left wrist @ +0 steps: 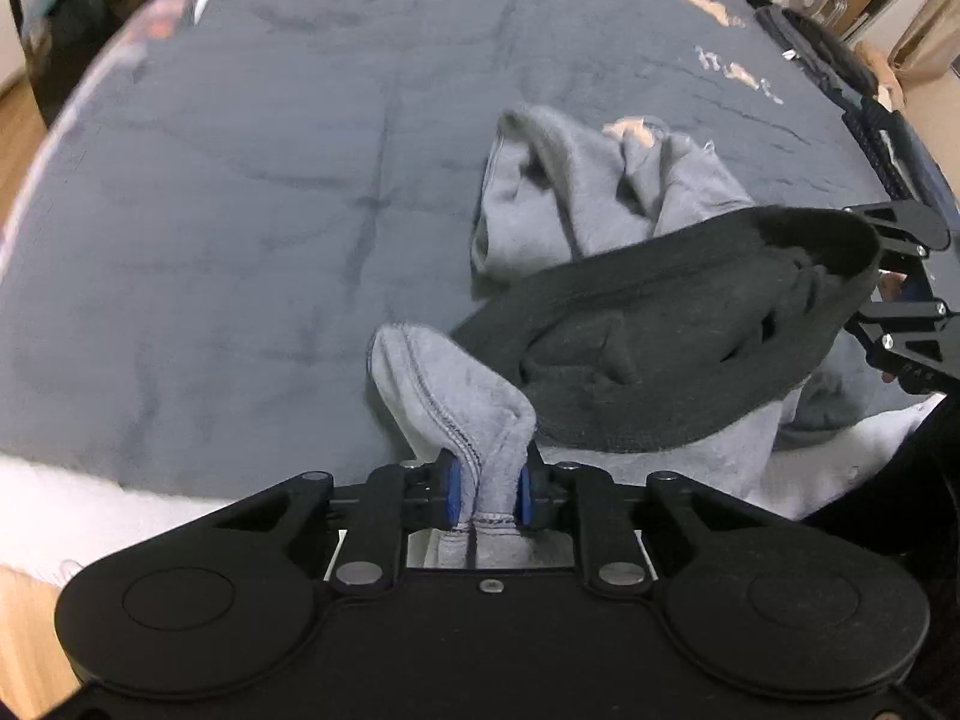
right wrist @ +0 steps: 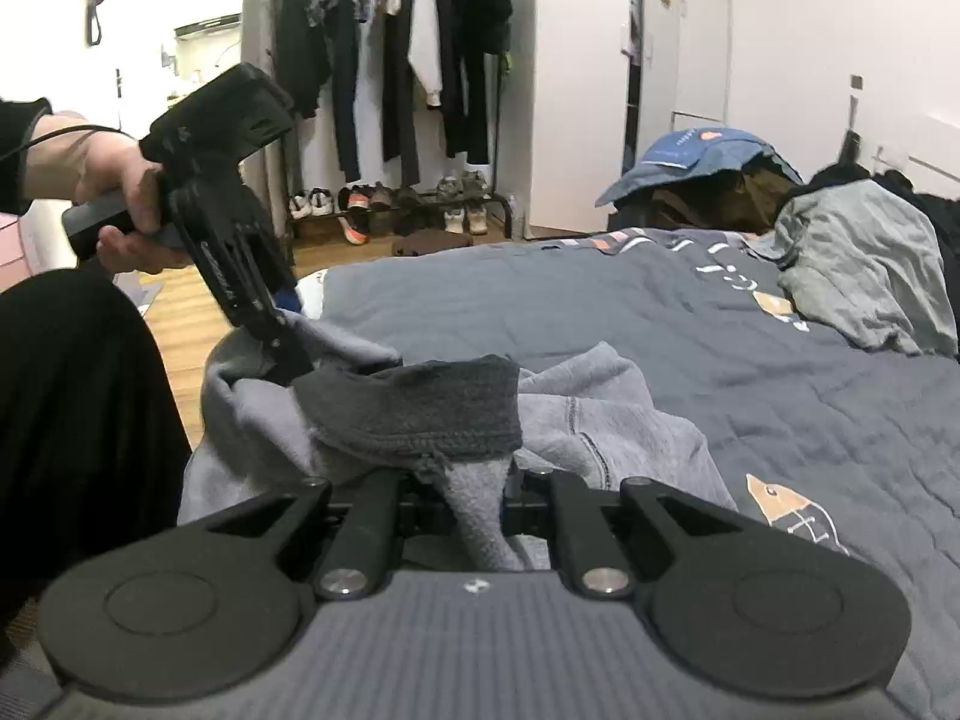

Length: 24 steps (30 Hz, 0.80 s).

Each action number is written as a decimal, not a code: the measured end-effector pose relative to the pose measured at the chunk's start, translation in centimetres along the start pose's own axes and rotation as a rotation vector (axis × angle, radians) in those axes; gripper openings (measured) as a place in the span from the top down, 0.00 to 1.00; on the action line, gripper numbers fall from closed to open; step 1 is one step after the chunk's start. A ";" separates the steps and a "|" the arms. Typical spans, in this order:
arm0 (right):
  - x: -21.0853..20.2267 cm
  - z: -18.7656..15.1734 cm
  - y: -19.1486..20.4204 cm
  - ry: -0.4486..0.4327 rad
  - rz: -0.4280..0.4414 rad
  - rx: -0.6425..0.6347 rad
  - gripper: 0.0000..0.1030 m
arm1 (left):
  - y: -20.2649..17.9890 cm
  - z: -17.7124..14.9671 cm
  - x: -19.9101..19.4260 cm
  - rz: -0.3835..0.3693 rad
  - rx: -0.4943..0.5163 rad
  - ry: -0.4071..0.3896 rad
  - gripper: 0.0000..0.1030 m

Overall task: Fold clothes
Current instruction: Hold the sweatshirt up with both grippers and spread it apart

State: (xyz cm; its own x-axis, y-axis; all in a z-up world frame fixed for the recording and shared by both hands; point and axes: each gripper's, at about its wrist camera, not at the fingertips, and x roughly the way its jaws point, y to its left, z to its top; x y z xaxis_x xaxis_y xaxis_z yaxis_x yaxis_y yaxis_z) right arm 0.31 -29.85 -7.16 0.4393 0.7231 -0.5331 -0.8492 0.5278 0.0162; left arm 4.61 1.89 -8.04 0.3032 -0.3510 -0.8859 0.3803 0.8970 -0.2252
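A light grey fleece garment [left wrist: 576, 198] with a dark grey ribbed band [left wrist: 690, 324] lies bunched on the bed. My left gripper [left wrist: 485, 495] is shut on a stitched edge of the grey fleece, pinched between its blue pads. In the right wrist view the same garment [right wrist: 600, 420] hangs between both tools, its dark band [right wrist: 420, 405] stretched across. My right gripper [right wrist: 474, 501] is shut on the fleece just under the band. The left gripper [right wrist: 282, 348], held by a hand [right wrist: 120, 180], grips the garment's far edge at left.
A dark blue quilted bedspread [left wrist: 270, 180] with small printed motifs covers the bed. A crumpled grey-green garment [right wrist: 864, 276] and a blue pile [right wrist: 696, 162] lie at the bed's far end. A clothes rack [right wrist: 396, 60] with shoes beneath stands by the wall. Wooden floor [right wrist: 180, 312] is at left.
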 end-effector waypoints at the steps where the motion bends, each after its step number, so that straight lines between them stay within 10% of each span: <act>1: -0.2 0.1 0.0 -0.009 -0.006 0.013 0.90 | -0.3 0.1 -0.9 0.014 0.024 -0.031 0.85; 12: -8.5 7.0 -3.1 -0.267 -0.155 0.207 0.94 | -8.4 5.5 -16.5 0.111 0.236 -0.421 0.86; 24: -25.4 19.3 -0.8 -0.515 -0.375 0.092 0.95 | -23.0 9.7 -32.3 0.240 0.525 -0.767 0.86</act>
State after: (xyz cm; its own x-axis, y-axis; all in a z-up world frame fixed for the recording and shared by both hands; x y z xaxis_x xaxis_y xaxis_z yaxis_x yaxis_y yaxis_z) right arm -4.49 -40.01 22.72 0.8054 0.5912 -0.0426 -0.5919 0.8059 -0.0075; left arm -5.49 -9.99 29.69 0.8424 -0.4209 -0.3363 0.5201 0.7984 0.3035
